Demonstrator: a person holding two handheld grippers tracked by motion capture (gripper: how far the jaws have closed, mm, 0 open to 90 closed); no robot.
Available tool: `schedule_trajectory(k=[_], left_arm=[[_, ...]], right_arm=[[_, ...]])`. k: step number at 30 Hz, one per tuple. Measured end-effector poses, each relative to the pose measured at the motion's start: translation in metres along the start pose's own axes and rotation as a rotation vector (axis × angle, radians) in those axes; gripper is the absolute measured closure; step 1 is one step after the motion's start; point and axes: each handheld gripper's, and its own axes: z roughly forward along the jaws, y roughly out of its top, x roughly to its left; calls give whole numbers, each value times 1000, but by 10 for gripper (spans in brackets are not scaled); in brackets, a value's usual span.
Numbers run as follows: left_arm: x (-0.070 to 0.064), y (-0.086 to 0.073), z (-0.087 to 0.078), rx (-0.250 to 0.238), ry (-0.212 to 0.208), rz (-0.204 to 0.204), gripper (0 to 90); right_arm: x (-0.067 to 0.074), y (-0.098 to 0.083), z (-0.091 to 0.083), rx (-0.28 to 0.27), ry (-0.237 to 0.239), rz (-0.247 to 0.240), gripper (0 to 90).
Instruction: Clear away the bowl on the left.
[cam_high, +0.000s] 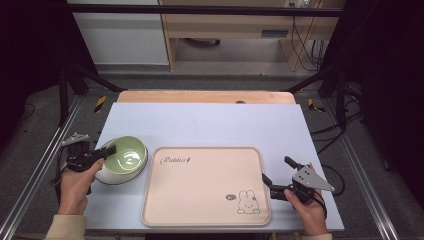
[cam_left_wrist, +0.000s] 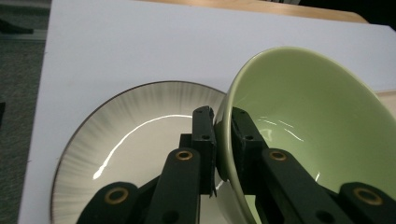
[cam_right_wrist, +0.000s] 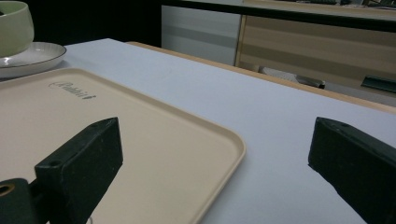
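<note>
- Clamped on the near rim of the green bowl (cam_left_wrist: 308, 126): left gripper (cam_left_wrist: 223, 135), one jaw inside the wall, one outside, at nine o'clock on the table (cam_high: 210, 125).
- Tilted over a white, grey-rimmed plate (cam_left_wrist: 116, 154), bowl's base close above the plate; contact underneath not discernible.
- Just beside the plate, toward three o'clock: beige tray (cam_high: 200, 200) with a rabbit drawing (cam_high: 248, 202) in its near right corner.
- Released and spread wide at four o'clock: right gripper (cam_high: 280, 175), jaws straddling the tray's right edge, gripping nothing.
</note>
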Motion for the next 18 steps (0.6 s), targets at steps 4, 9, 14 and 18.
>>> schedule_trajectory(k=[4, 9, 14, 18], left_arm=[[-12, 3, 1, -4, -21, 31, 819], [-25, 5, 4, 0, -37, 60, 819], [-41, 5, 7, 0, -60, 87, 819], [-50, 6, 10, 2, -74, 101, 819]], right_arm=[[1, 0, 2, 7, 2, -4, 32], [2, 0, 1, 7, 4, -9, 32], [2, 0, 1, 5, 3, -7, 32], [1, 0, 0, 4, 2, -9, 32]])
